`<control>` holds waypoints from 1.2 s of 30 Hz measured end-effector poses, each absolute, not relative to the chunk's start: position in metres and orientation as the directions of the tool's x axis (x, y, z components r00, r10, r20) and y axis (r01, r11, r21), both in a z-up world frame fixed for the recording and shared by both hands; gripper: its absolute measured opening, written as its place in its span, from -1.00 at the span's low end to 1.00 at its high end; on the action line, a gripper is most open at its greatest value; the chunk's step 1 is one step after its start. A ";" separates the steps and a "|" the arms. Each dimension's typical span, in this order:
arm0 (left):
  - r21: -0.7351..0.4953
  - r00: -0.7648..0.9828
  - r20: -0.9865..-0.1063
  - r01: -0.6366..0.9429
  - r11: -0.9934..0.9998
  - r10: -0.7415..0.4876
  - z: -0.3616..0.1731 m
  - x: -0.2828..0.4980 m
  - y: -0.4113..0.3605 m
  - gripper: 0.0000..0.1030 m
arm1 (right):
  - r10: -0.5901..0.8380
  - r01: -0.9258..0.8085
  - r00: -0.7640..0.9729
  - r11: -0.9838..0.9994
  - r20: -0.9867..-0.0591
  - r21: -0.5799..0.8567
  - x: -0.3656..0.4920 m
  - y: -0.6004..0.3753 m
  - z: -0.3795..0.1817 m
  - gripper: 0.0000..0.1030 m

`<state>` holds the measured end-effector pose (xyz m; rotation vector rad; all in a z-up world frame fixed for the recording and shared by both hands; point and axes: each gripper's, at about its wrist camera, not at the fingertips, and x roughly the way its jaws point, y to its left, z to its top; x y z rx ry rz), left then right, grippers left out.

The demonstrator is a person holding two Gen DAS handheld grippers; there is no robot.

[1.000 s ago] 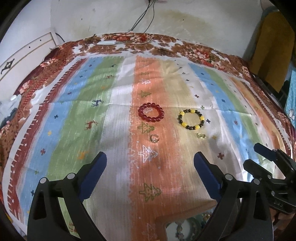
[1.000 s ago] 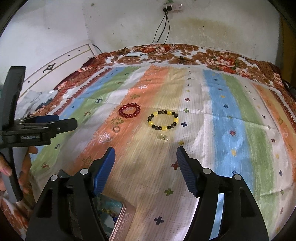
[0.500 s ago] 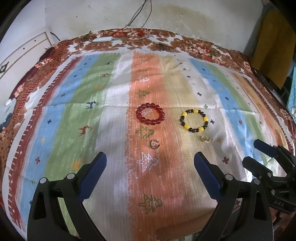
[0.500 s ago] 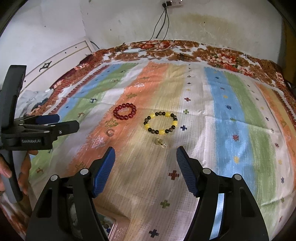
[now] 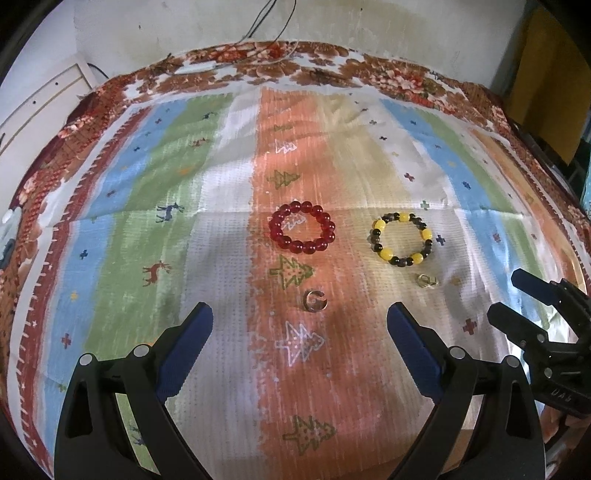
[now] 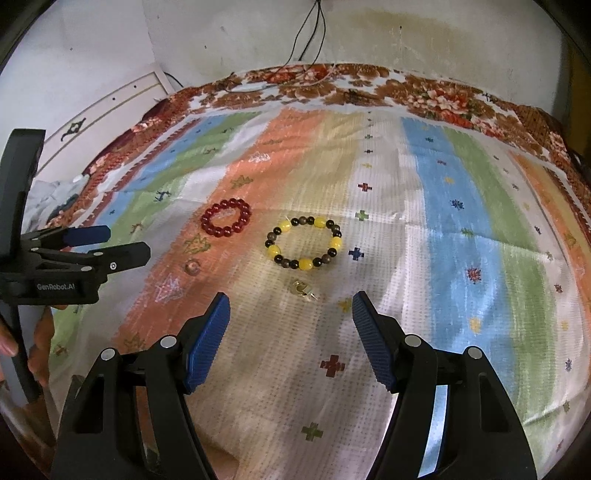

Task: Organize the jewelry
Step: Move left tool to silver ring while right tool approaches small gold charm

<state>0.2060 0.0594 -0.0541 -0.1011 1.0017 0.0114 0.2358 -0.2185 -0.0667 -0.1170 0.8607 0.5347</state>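
A red bead bracelet (image 5: pixel 302 232) (image 6: pixel 226 222) and a yellow-and-black bead bracelet (image 5: pixel 402 239) (image 6: pixel 303 244) lie side by side on the striped cloth. A small silver ring (image 5: pixel 315 300) (image 6: pixel 192 266) lies below the red one. A small gold earring (image 5: pixel 427 281) (image 6: pixel 303 289) lies below the yellow one. My left gripper (image 5: pixel 300 319) is open and empty, just short of the ring. My right gripper (image 6: pixel 291 308) is open and empty, just short of the earring. Each gripper shows in the other's view, the right one (image 5: pixel 517 299) and the left one (image 6: pixel 122 243).
The striped cloth (image 5: pixel 147 206) covers a bed with a floral border (image 5: pixel 332 74) at the far edge. A wall with hanging cables (image 6: pixel 314 33) is behind. A white headboard panel (image 6: pixel 110 107) is at the left.
Both grippers have moved forward toward the jewelry. The box with jewelry seen at the bottom edge earlier has dropped out of view.
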 end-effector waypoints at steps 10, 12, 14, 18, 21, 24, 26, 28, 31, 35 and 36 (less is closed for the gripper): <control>-0.089 0.490 -0.870 -0.050 0.995 -0.053 -0.070 0.227 0.062 0.82 | 0.381 -0.491 0.506 0.865 -0.774 0.104 0.252 -0.210 -0.081 0.33; -0.083 0.485 -0.873 -0.045 0.996 -0.051 -0.073 0.231 0.061 0.82 | 0.377 -0.490 0.503 0.866 -0.778 0.103 0.254 -0.208 -0.083 0.33; -0.076 0.480 -0.876 -0.036 0.996 -0.049 -0.075 0.235 0.059 0.82 | 0.375 -0.490 0.496 0.866 -0.784 0.104 0.258 -0.207 -0.086 0.33; -0.066 0.452 -0.891 -0.029 0.997 -0.046 -0.083 0.244 0.058 0.81 | 0.368 -0.491 0.479 0.865 -0.797 0.104 0.264 -0.204 -0.093 0.33; -0.078 0.427 -0.902 -0.022 0.997 -0.061 -0.088 0.248 0.058 0.81 | 0.366 -0.490 0.465 0.865 -0.806 0.109 0.267 -0.202 -0.097 0.33; -0.078 0.411 -0.909 -0.020 0.997 -0.063 -0.092 0.252 0.059 0.80 | 0.359 -0.490 0.457 0.865 -0.814 0.106 0.270 -0.199 -0.100 0.33; -0.083 0.396 -0.916 -0.025 0.996 -0.067 -0.096 0.255 0.059 0.79 | 0.356 -0.490 0.451 0.865 -0.818 0.107 0.273 -0.197 -0.103 0.33; -0.091 0.383 -0.921 -0.031 0.995 -0.072 -0.099 0.259 0.060 0.78 | 0.357 -0.486 0.440 0.866 -0.824 0.117 0.276 -0.197 -0.106 0.33; -0.109 0.367 -0.926 -0.037 0.993 -0.088 -0.103 0.261 0.062 0.73 | 0.353 -0.481 0.431 0.869 -0.831 0.120 0.281 -0.195 -0.110 0.33; -0.120 0.329 -0.939 -0.045 0.992 -0.098 -0.112 0.265 0.064 0.49 | 0.351 -0.468 0.411 0.873 -0.841 0.135 0.290 -0.195 -0.116 0.33; -0.123 0.320 -0.942 -0.048 0.991 -0.102 -0.114 0.265 0.065 0.43 | 0.353 -0.467 0.401 0.873 -0.845 0.143 0.292 -0.194 -0.118 0.33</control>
